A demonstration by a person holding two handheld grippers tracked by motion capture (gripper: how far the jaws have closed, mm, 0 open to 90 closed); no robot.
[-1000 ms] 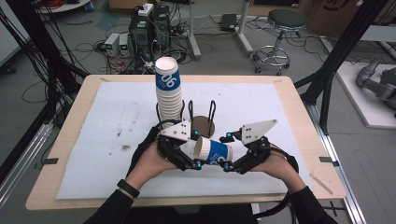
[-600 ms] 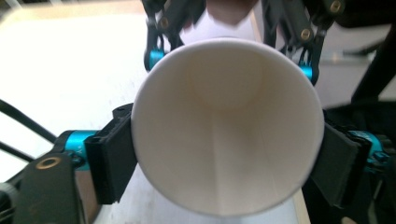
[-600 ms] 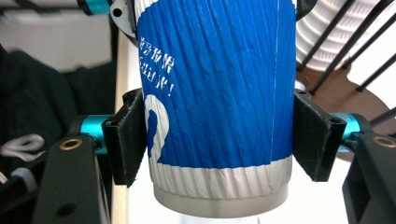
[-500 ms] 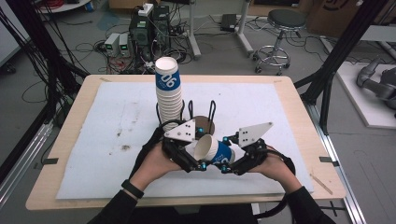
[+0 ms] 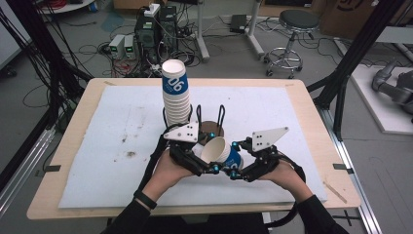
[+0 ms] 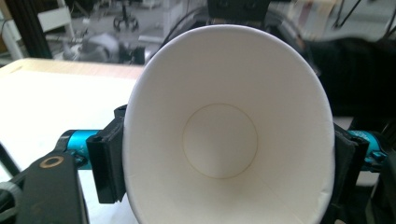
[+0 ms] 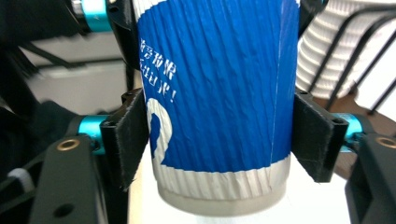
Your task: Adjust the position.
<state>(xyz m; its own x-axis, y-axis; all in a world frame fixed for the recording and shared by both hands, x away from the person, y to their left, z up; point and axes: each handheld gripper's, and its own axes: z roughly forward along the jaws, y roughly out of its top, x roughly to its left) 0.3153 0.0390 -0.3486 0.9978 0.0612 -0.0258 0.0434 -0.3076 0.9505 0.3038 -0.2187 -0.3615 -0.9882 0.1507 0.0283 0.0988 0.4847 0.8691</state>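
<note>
— Where laid out widest: what carries it all?
— Pale wooden worktop under a white, stained mat; near the middle, toward the far edge, a black wire cup rack on a brown round base, with a tall stack of ribbed white paper cups standing upright in it, blue print on the topmost.
— And the cup being handled?
— Single blue-and-white ribbed paper cup, lifted off the mat just in front of the rack, toward the near edge, tilted with its open mouth turned to the left and up. White inside seen down to the bottom; blue ribbed wall with white lettering seen from the other side.
— Left gripper?
— Partly closed, just been closing; black pads on both sides of the cup near its rim, pressing on it.
— Right gripper?
— Also part closed, just been opening a little; pads flank the blue wall near the base, the left one touching; contact on the other side too close to tell.
</note>
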